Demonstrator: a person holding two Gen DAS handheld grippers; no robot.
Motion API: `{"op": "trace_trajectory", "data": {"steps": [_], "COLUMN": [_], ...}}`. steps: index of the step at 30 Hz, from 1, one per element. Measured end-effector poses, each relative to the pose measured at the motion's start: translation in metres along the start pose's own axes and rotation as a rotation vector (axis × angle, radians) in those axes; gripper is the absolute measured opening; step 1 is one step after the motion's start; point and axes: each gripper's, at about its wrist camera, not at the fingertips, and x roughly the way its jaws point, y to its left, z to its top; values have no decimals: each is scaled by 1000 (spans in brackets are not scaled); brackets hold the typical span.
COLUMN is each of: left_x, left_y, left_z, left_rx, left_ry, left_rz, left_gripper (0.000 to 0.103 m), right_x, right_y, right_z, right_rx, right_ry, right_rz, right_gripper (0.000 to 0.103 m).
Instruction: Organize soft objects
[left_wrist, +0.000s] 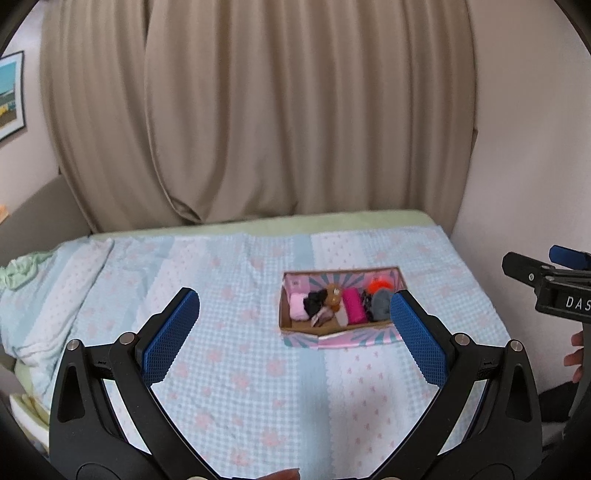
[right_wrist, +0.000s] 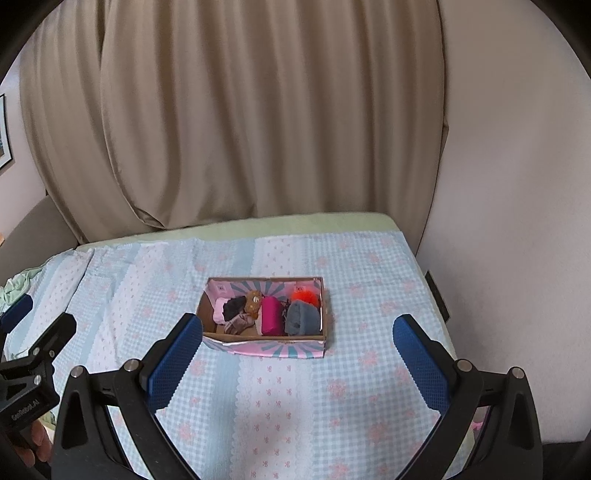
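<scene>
A cardboard box (left_wrist: 334, 339) with pink and teal outer sides lies on the bed; it also shows in the right wrist view (right_wrist: 266, 349). Inside are several soft items: a pale pink roll (right_wrist: 220, 309), a black piece (right_wrist: 233, 305), a brown plush (right_wrist: 254, 300), a magenta roll (right_wrist: 272, 314), a grey roll (right_wrist: 302, 318) and an orange fluffy piece (right_wrist: 304, 296). My left gripper (left_wrist: 294, 334) is open and empty, held above the bed short of the box. My right gripper (right_wrist: 297, 356) is open and empty, also short of the box.
The bed carries a light blue checked cover (right_wrist: 295, 413) with pink flowers. A beige curtain (right_wrist: 236, 118) hangs behind it, and a white wall (right_wrist: 517, 221) runs along the right side. Crumpled green bedding (left_wrist: 18, 269) lies at the left edge.
</scene>
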Motion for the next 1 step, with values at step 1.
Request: {"op": "trace_trajectory", "data": {"steps": [1], "left_x": [4], "left_y": [0], "left_z": [0], "left_rx": [0], "left_ry": [8], "left_rz": [-2], "left_gripper": [103], "right_x": [5], "right_y": [-1], "right_z": [0], "right_rx": [4], "right_ry": [12], "right_rz": [-2], "right_gripper": [103]}}
